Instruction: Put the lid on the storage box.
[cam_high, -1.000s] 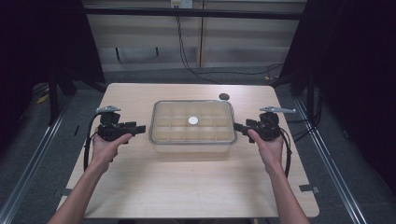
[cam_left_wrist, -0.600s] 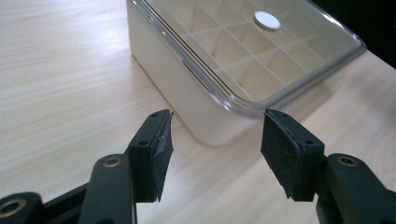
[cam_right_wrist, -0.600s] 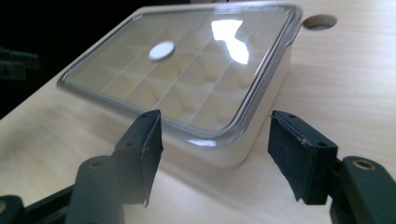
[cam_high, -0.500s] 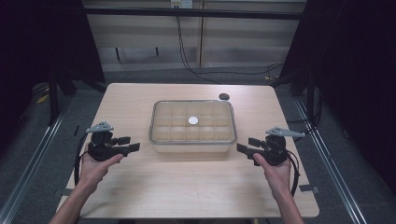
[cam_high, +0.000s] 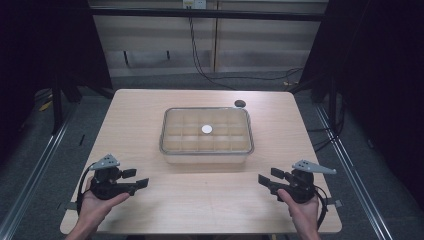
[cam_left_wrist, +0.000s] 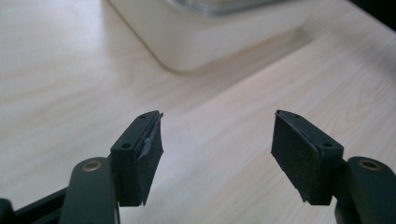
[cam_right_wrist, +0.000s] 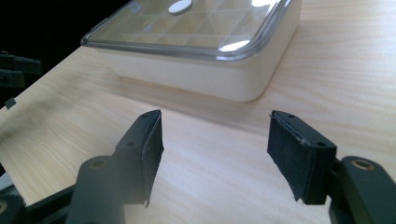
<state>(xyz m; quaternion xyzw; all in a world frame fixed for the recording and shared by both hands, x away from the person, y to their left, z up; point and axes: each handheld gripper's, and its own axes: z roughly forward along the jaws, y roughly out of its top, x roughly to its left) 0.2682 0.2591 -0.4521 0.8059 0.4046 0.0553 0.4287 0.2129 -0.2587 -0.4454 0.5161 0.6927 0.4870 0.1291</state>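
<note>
Both hands have drawn back from the lidded box; left gripper and right gripper, jaws apart and empty, flank it equally on the tabletop.

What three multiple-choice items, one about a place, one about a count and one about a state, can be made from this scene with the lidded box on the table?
1. Where does the box stand on the table?
A. near the middle
B. at the near left corner
C. off the far edge

2. How many small round white marks show on the clear lid?
A. none
B. one
C. three

3. How do the jaws of the left gripper stand?
A. shut on the box
B. shut on nothing
C. open, nothing between them

Answers:
1 A, the high view shows bare wood on every side of it.
2 B, a single white dot lies at the lid's centre.
3 C, the left gripper view shows bare table between the pads.
</note>
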